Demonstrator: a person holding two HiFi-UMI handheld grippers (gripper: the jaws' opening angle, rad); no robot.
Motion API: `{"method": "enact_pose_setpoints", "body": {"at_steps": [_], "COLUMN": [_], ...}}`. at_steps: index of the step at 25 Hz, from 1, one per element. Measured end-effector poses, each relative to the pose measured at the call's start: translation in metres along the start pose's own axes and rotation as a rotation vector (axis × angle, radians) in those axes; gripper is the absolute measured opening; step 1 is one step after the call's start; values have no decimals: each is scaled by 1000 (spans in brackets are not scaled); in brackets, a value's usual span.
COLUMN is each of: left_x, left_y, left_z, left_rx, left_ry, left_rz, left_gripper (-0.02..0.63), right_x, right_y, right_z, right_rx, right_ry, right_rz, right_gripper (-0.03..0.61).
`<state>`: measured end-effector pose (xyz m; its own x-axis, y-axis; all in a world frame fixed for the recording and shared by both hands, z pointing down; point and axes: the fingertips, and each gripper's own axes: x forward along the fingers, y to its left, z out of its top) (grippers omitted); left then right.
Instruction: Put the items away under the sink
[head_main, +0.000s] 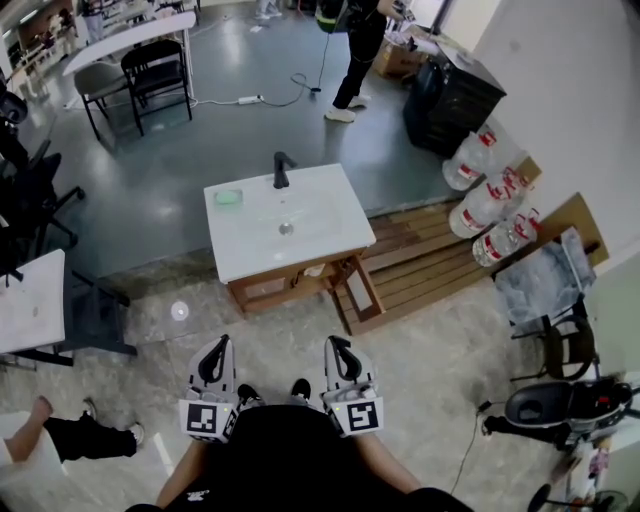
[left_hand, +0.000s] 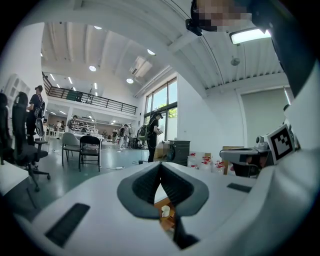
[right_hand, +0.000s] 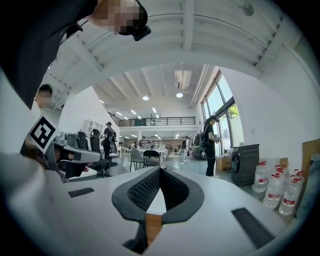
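A white sink (head_main: 285, 222) with a black faucet (head_main: 282, 170) and a green item (head_main: 228, 197) on its top stands ahead of me on a wooden cabinet (head_main: 296, 287) whose door (head_main: 361, 290) hangs open. My left gripper (head_main: 216, 346) and right gripper (head_main: 336, 344) are held low and close to my body, well short of the sink, both shut with nothing in them. In the left gripper view the jaws of the left gripper (left_hand: 160, 166) meet at the tips, and a small white cup (left_hand: 165, 210) on wood shows beyond them. The right gripper (right_hand: 159, 170) points at the white sink top.
Large water bottles (head_main: 488, 196) lie on a wooden pallet (head_main: 430, 262) to the sink's right, by a black cabinet (head_main: 453, 96). A chair with a plastic bag (head_main: 545, 282) stands at right, a white table (head_main: 27, 302) at left. A person (head_main: 356, 52) stands far back.
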<state>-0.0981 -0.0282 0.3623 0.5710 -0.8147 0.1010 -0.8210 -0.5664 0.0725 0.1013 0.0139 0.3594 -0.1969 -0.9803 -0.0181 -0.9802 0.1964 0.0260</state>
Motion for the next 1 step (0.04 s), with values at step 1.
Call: {"method": "enact_pose_setpoints", "body": {"at_steps": [1], "left_x": [0], "left_y": [-1], "left_z": [0], "left_rx": [-1], "left_ry": [1], "left_rz": [2], "left_gripper": [6], "right_x": [-1], "right_y": [0], "right_z": [0], "right_rx": [0], "right_ry": [2], "right_rz": [0], "right_gripper": [11]}}
